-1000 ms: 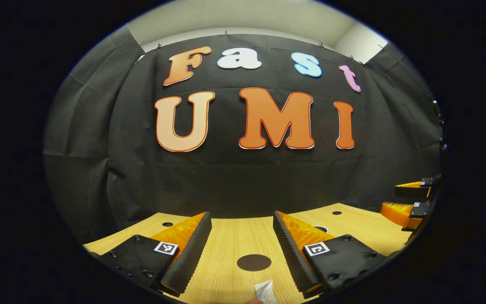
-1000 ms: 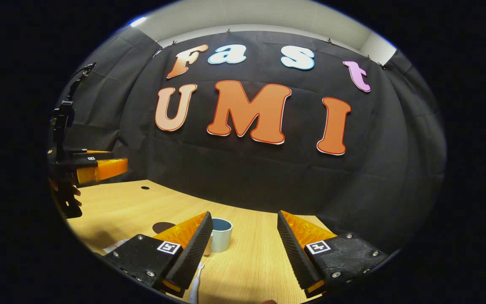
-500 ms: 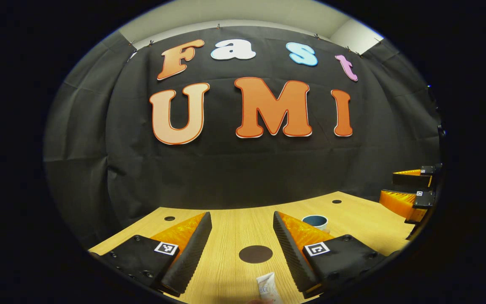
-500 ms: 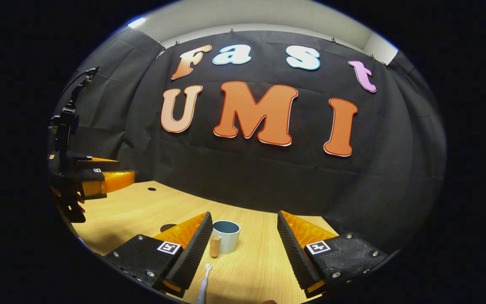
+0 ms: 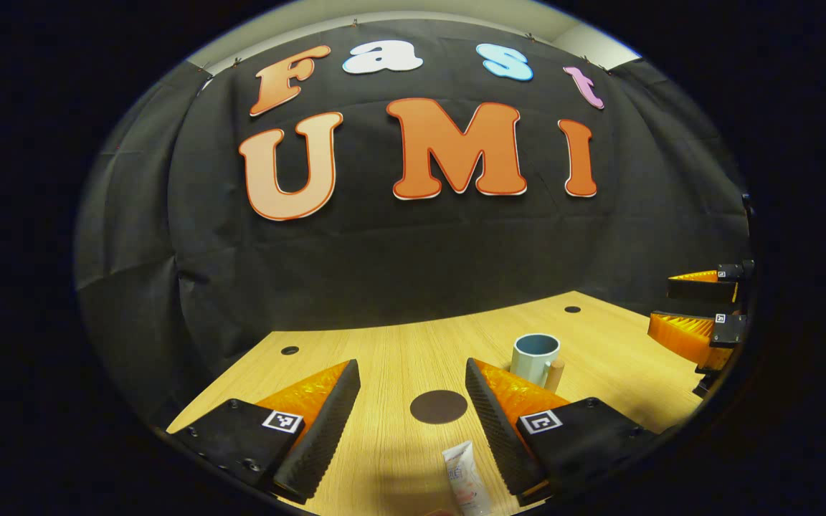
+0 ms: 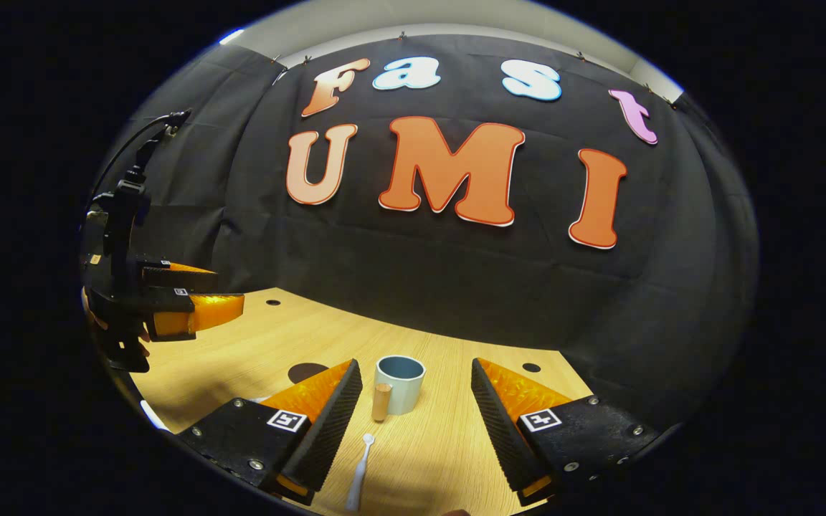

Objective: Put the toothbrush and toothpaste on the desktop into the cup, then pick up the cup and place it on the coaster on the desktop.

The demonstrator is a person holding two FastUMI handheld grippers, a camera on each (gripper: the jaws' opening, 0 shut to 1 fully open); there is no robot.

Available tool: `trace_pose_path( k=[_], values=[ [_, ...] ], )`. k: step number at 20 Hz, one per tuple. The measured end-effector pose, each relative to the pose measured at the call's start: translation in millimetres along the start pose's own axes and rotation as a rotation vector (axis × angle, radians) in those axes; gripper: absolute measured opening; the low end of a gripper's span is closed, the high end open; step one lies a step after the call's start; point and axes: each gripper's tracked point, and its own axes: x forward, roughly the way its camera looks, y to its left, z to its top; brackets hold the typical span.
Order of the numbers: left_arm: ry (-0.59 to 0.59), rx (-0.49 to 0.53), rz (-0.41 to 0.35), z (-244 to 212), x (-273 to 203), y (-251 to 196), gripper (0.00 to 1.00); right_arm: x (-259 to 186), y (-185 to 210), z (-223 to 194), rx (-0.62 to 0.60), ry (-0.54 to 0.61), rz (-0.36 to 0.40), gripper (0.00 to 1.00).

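Blue cup (image 5: 535, 356) now nearer left tool (image 5: 413, 423).

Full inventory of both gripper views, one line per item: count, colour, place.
cup: 1, pale blue-grey with a wooden handle, upright on the desktop between the right gripper's fingers in the right gripper view.
toothbrush: 1, white, lying on the desktop nearer than the cup, by the right gripper.
toothpaste: 1, white tube, lying on the desktop between the left gripper's fingers.
coaster: 1, dark round, flat on the desktop beyond the toothpaste.
desktop: 1, light wood, with small dark holes.
left gripper: 1, open, empty, above the toothpaste.
right gripper: 1, open, empty, facing the cup.
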Motion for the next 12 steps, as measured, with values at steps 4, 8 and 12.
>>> trace_pose_path(
  k=[4,8,12],
  values=[
    [0.101,-0.011,-0.045,-22,6,-8,0.96,3,7,-19,0.042,0.112,0.041,0.90],
    [0.196,-0.033,-0.075,-46,8,-15,0.95,7,14,-42,0.056,0.211,0.060,0.87],
    [0.293,-0.060,-0.097,-68,11,-20,0.95,10,22,-57,0.079,0.305,0.090,0.87]
  ],
)
